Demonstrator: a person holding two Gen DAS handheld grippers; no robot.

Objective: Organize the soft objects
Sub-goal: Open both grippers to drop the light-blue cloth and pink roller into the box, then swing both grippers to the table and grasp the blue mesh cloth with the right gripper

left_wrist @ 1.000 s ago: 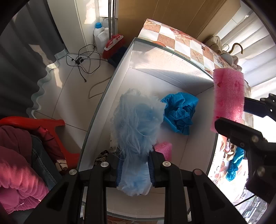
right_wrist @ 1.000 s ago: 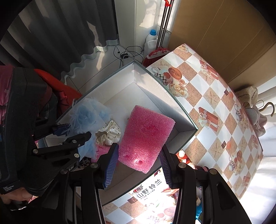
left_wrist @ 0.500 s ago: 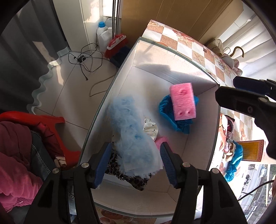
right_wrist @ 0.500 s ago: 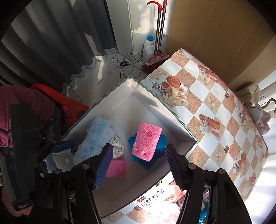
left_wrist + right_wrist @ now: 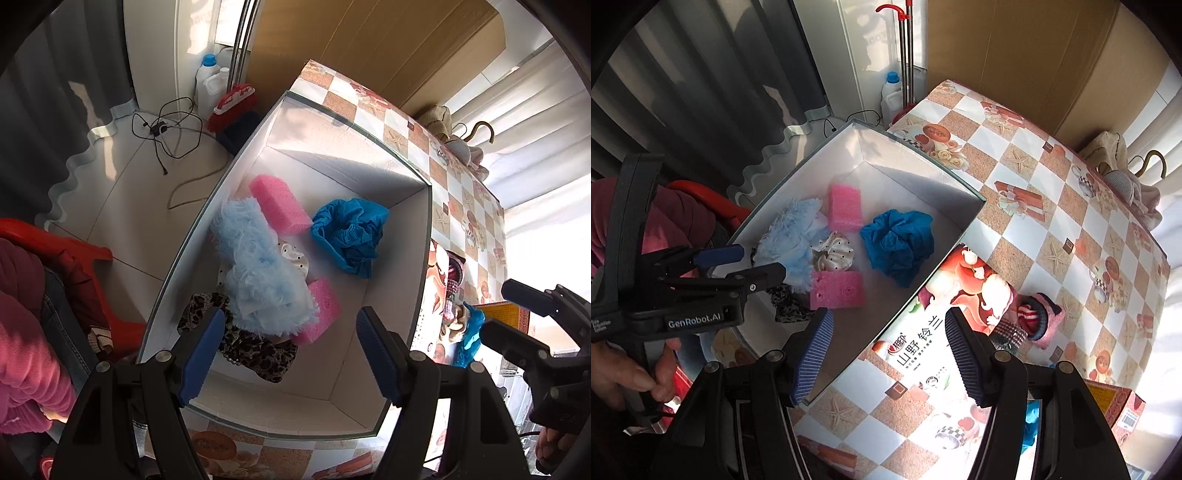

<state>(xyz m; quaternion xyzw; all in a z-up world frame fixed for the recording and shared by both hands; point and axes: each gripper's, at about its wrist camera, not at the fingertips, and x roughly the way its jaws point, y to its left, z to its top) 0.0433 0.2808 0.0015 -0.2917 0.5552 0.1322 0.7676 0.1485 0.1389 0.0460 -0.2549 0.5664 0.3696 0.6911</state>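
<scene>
Pink foam (image 5: 279, 206) dropped into box (image 5: 424, 236), blue fluff (image 5: 258, 273) released

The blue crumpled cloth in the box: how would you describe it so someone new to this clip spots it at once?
Find the white box on the checkered table. Inside lies the blue cloth, apart from the pile along the opposite wall. It is the one deep-blue, crumpled thing; the fluffy piece is pale blue and the two foam blocks are pink.

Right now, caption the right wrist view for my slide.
Open right gripper above white box holding pink sponges, blue cloth, fluffy duster.
</scene>
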